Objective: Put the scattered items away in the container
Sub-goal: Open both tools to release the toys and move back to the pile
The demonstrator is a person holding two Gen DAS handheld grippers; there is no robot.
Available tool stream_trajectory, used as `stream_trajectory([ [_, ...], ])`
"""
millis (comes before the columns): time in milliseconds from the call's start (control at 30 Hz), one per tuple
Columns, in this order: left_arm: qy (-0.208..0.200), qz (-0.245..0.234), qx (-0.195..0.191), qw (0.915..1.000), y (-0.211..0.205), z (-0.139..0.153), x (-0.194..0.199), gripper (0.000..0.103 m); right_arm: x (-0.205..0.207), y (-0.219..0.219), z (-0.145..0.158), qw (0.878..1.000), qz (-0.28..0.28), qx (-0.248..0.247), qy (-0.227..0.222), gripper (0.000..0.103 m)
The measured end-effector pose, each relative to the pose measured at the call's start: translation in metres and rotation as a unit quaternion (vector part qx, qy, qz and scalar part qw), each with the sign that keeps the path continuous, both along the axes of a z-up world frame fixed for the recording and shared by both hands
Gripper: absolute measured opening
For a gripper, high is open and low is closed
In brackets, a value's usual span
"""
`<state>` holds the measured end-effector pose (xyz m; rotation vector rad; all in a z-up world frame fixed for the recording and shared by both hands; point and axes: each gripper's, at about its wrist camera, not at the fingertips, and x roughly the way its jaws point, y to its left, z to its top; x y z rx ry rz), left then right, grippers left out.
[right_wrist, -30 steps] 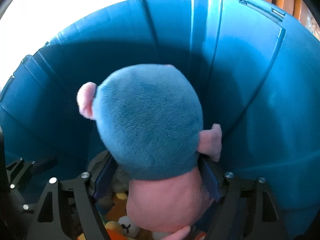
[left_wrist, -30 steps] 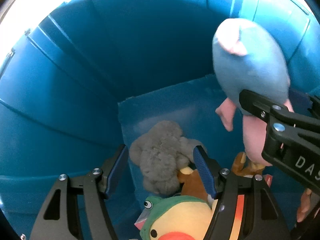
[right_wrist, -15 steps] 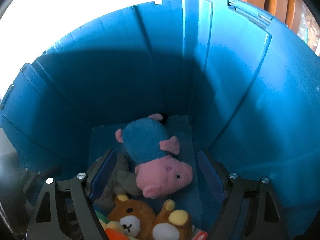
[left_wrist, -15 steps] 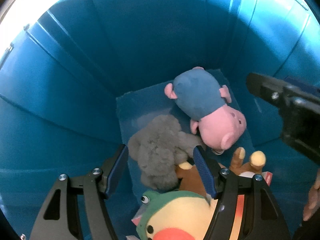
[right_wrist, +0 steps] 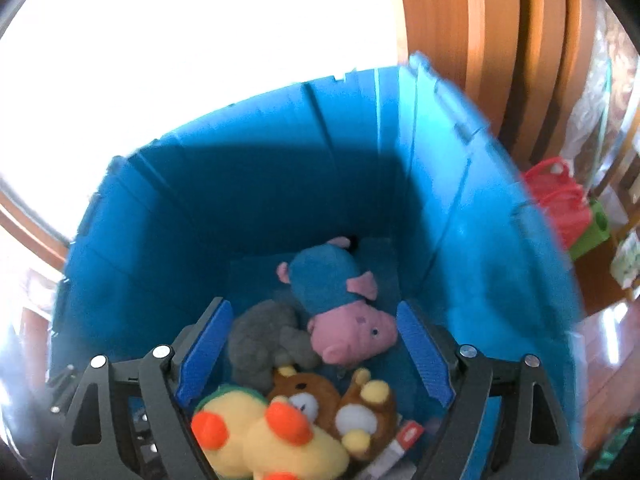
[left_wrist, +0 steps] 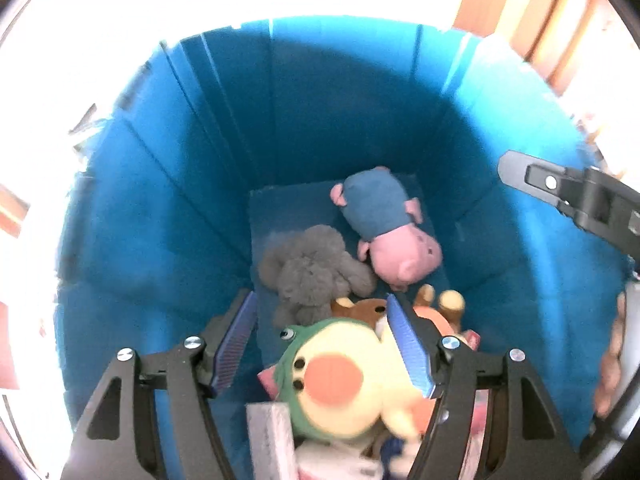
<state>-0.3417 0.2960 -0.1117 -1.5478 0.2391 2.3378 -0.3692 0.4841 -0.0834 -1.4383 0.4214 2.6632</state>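
A deep blue bin point(left_wrist: 168, 208) point(right_wrist: 480, 264) holds several soft toys. A pig plush in a blue shirt point(left_wrist: 390, 224) point(right_wrist: 340, 300) lies on the bin floor. Beside it lie a grey plush point(left_wrist: 312, 272) point(right_wrist: 264, 340), a brown bear point(right_wrist: 320, 400) and a yellow duck in a green hood point(left_wrist: 340, 380) point(right_wrist: 256, 440). My left gripper point(left_wrist: 322, 344) is open and empty above the toys. My right gripper point(right_wrist: 310, 348) is open and empty above the bin, and part of it shows in the left wrist view point(left_wrist: 576, 204).
Wooden panelling point(right_wrist: 480, 40) stands behind the bin. A red bag point(right_wrist: 560, 200) and a green item point(right_wrist: 592, 232) sit to the right of it. A small box point(left_wrist: 272, 440) lies at the near end of the bin.
My right gripper opened and the pig plush dropped from it onto the bin floor. Both grippers have since risen, so the bin rim and the room now show.
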Motion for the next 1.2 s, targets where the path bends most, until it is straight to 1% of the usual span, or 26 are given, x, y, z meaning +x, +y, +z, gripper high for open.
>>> stream_trajectory([
  [100,0.019,-0.017,0.014,0.9996,-0.015,0.028,0.028,0.067,0.025,-0.006,0.024,1.000,-0.001,0.023,0.008,0.087],
  [167,0.031,-0.025,0.024,0.9989,-0.026,0.046,0.047,0.067,0.045,-0.011,0.046,0.999,-0.002,0.032,0.014,0.092],
  [200,0.037,-0.029,0.031,0.9984,-0.032,0.056,0.058,0.067,0.055,-0.016,0.055,0.999,-0.001,0.037,0.018,0.093],
  [267,0.048,-0.035,0.045,0.9972,-0.048,0.074,0.081,0.067,0.077,-0.027,0.075,0.998,-0.006,0.053,0.032,0.093],
  [333,0.056,-0.044,0.056,0.9959,-0.061,0.085,0.099,0.067,0.101,-0.040,0.095,0.997,-0.013,0.062,0.048,0.094],
  [433,0.073,-0.071,0.062,0.9928,-0.081,0.100,0.130,0.067,0.137,-0.062,0.125,0.994,-0.027,0.081,0.075,0.101],
  [567,0.093,-0.104,0.073,0.9875,-0.107,0.109,0.167,0.068,0.186,-0.086,0.170,0.986,-0.066,0.094,0.125,0.101],
  [600,0.098,-0.110,0.075,0.9863,-0.115,0.110,0.174,0.070,0.198,-0.092,0.181,0.983,-0.074,0.096,0.135,0.101],
  [667,0.106,-0.120,0.080,0.9839,-0.128,0.112,0.188,0.075,0.219,-0.106,0.199,0.980,-0.085,0.105,0.144,0.102],
  [700,0.108,-0.124,0.081,0.9831,-0.133,0.112,0.192,0.075,0.230,-0.115,0.204,0.979,-0.091,0.115,0.143,0.102],
  [800,0.108,-0.142,0.087,0.9802,-0.157,0.111,0.213,0.075,0.253,-0.139,0.204,0.975,-0.108,0.147,0.125,0.102],
  [867,0.106,-0.147,0.093,0.9790,-0.170,0.109,0.222,0.075,0.266,-0.150,0.194,0.976,-0.117,0.150,0.109,0.102],
  [967,0.111,-0.155,0.097,0.9768,-0.186,0.106,0.238,0.075,0.282,-0.165,0.173,0.977,-0.131,0.145,0.089,0.102],
  [1033,0.120,-0.167,0.097,0.9738,-0.199,0.104,0.250,0.075,0.291,-0.175,0.159,0.979,-0.132,0.136,0.080,0.102],
  [1100,0.131,-0.169,0.097,0.9719,-0.208,0.102,0.258,0.075,0.296,-0.187,0.145,0.981,-0.128,0.129,0.074,0.102],
  [1200,0.137,-0.163,0.093,0.9726,-0.224,0.096,0.262,0.075,0.297,-0.204,0.128,0.985,-0.112,0.114,0.071,0.102],
])
